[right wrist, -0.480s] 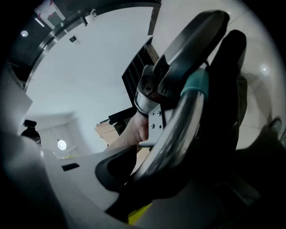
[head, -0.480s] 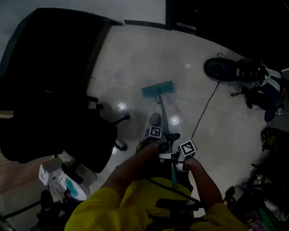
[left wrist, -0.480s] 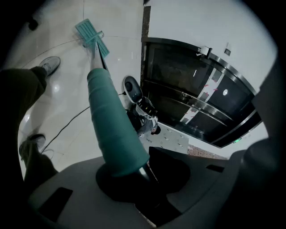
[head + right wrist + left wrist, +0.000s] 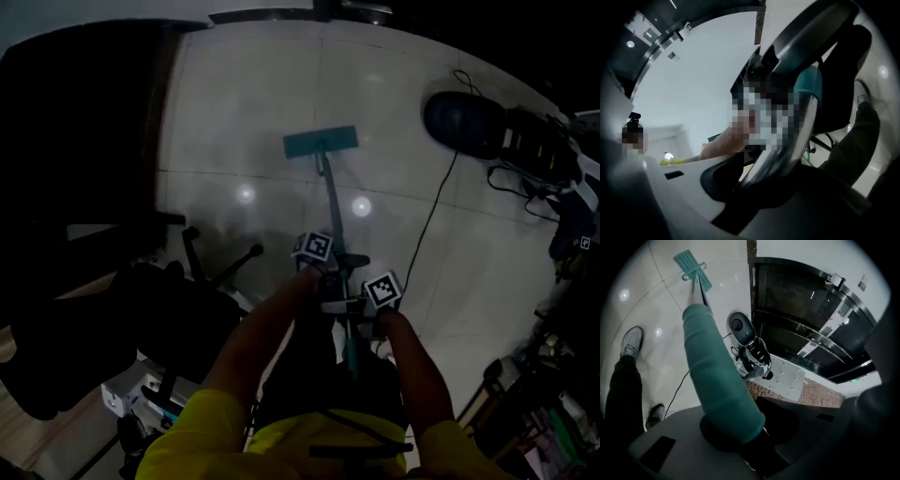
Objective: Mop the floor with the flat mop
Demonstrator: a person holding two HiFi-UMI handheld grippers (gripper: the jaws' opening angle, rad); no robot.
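Head view: both forearms, in yellow sleeves (image 4: pixel 211 431), reach forward and down. Left gripper (image 4: pixel 330 272) fingers grip the flat mop (image 4: pixel 321 142) by its teal handle (image 4: pixel 717 380). Right gripper (image 4: pixel 362 314), just behind, fingers closed on the same pole. Mop head lies flat on the floor (image 4: pixel 253 103).

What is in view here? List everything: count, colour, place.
flat mop: one, teal head, on the floor ahead.
office chair: one, black, lower left.
rounded device: one, black, upper right.
cable: one, black, from by the device toward the person.
floor: pale glossy tiles.
shoes: two, pale grey, beside the handle.
sleeves: two, yellow, bottom.
left gripper: one, grey, shut on the mop's teal grip.
right gripper: one, grey, shut on the mop's metal pole.
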